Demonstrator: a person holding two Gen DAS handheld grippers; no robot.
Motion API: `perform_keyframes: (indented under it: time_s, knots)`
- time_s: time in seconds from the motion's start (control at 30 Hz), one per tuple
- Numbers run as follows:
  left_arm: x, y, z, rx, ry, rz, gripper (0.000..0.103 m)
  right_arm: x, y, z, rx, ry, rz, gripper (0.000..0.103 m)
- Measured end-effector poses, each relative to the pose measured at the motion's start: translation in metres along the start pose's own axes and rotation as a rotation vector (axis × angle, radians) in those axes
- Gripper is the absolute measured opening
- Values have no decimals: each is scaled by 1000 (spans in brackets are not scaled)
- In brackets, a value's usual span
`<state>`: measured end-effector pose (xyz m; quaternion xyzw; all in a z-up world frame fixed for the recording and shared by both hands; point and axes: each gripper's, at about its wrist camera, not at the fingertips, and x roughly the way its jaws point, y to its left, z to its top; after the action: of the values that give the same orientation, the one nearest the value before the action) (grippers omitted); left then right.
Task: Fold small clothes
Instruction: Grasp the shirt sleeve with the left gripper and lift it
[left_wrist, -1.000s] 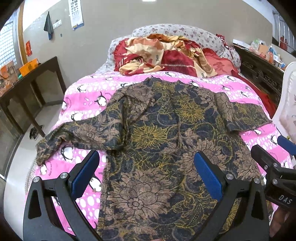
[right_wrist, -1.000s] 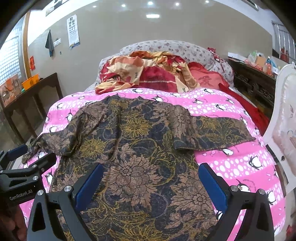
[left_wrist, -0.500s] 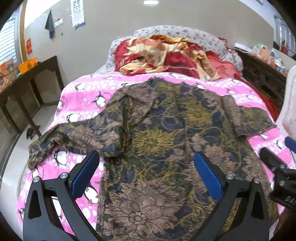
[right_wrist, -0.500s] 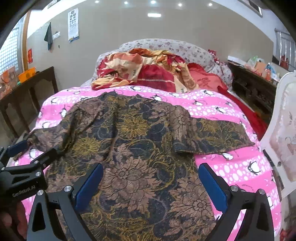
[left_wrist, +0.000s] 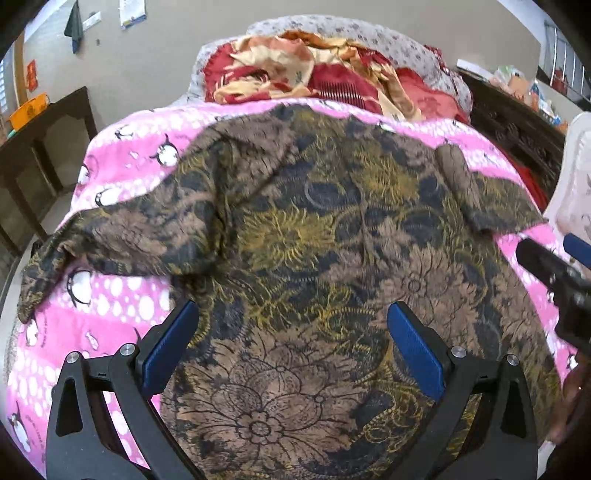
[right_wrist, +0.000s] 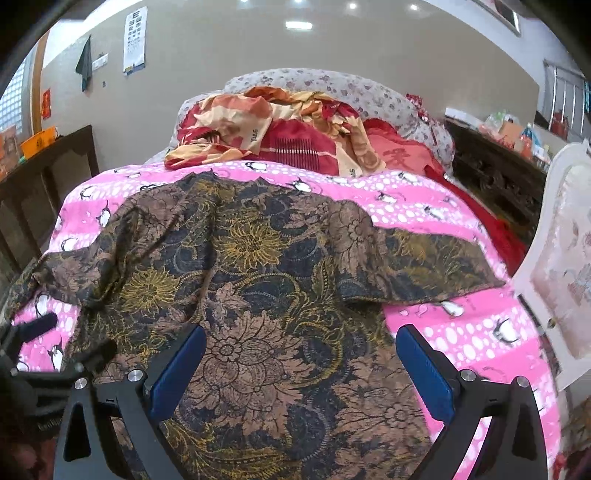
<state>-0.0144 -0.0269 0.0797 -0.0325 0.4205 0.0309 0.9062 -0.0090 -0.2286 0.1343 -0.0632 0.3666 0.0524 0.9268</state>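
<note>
Brown, gold and dark navy batik cloth makes up the shirt (left_wrist: 295, 236), which lies spread flat on the pink penguin-print blanket (left_wrist: 122, 162) covering the bed, its body running from six o'clock toward twelve o'clock in both wrist views. One sleeve (right_wrist: 424, 258) stretches out toward three o'clock and lies flat on the blanket, while the other sleeve (left_wrist: 92, 243) reaches toward nine o'clock, rumpled, with its end drooping over the bed's edge. The left tongs (left_wrist: 291, 343) hang over the lower part of the shirt with their blue pads (left_wrist: 413, 350) spread wide apart and nothing between them; whether the tips touch the cloth cannot be told. The right tongs (right_wrist: 301, 365) are likewise gaping wide and hold nothing, poised over the lower body of the shirt near its three o'clock side. Each tool shows at the edge of the other's view: the right one at three o'clock in the left wrist view, the left one at eight o'clock in the right wrist view. Beyond the shirt, at twelve o'clock, a crumpled red and cream quilt (right_wrist: 280, 129) is heaped against a floral pillow (right_wrist: 332, 85). A dark wooden desk (right_wrist: 55, 162) stands at nine o'clock beside the bed, and a white chair back (right_wrist: 554, 258) rises at three o'clock.
</note>
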Motion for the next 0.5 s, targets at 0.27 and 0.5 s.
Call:
perform_keyframes:
  time_s: [0.27,0.5]
  knots:
    - [40,4,-13,-17,89,9,102,42,-4,-8,44,62,66,102]
    - [75,3,-14,-21,123,72,102,84,6,-24,-53,74,61,102]
